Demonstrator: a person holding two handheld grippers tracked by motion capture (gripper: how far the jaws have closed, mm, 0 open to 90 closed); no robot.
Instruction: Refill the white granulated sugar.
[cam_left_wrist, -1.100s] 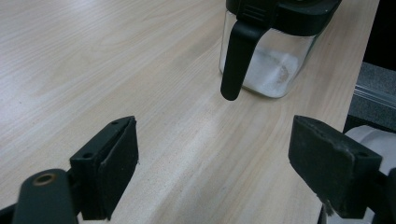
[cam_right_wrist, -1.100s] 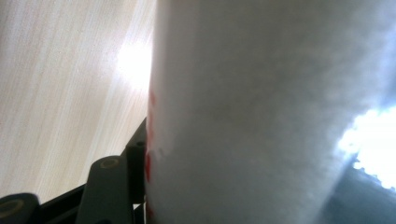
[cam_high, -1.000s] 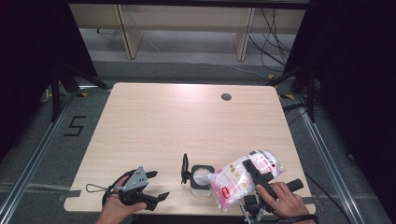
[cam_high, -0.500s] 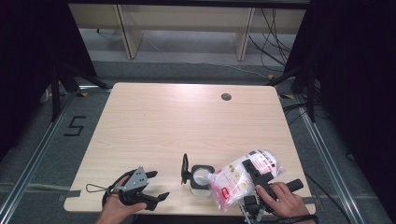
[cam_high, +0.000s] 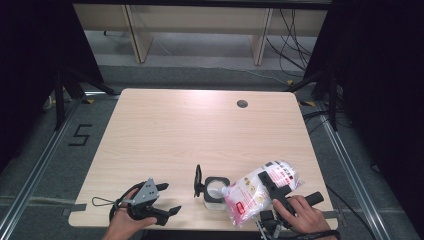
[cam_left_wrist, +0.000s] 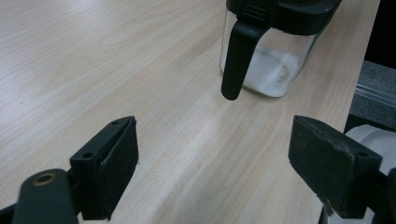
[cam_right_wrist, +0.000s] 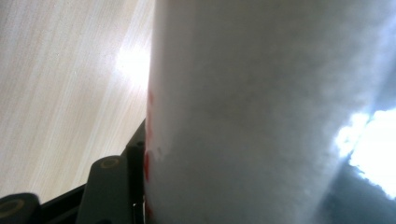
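We are holding a clear plastic bag of white powder with red print (cam_high: 260, 192) in the right tool (cam_high: 272, 182), its black jaws clamped across the bag's middle near the front right edge of the pale wooden counter (cam_high: 200, 130). The bag's long axis is running from far right down toward near left, with its lower end tilting over a small clear square jar with a black rim and an upright black hinged lid (cam_high: 216, 192). The jar is standing just left of the bag, touching or almost touching it, and is showing a little white powder inside. The left tool (cam_high: 165, 200) is resting open and empty on the counter, left of the jar, pointing toward it. The right hand is nearer for pouring
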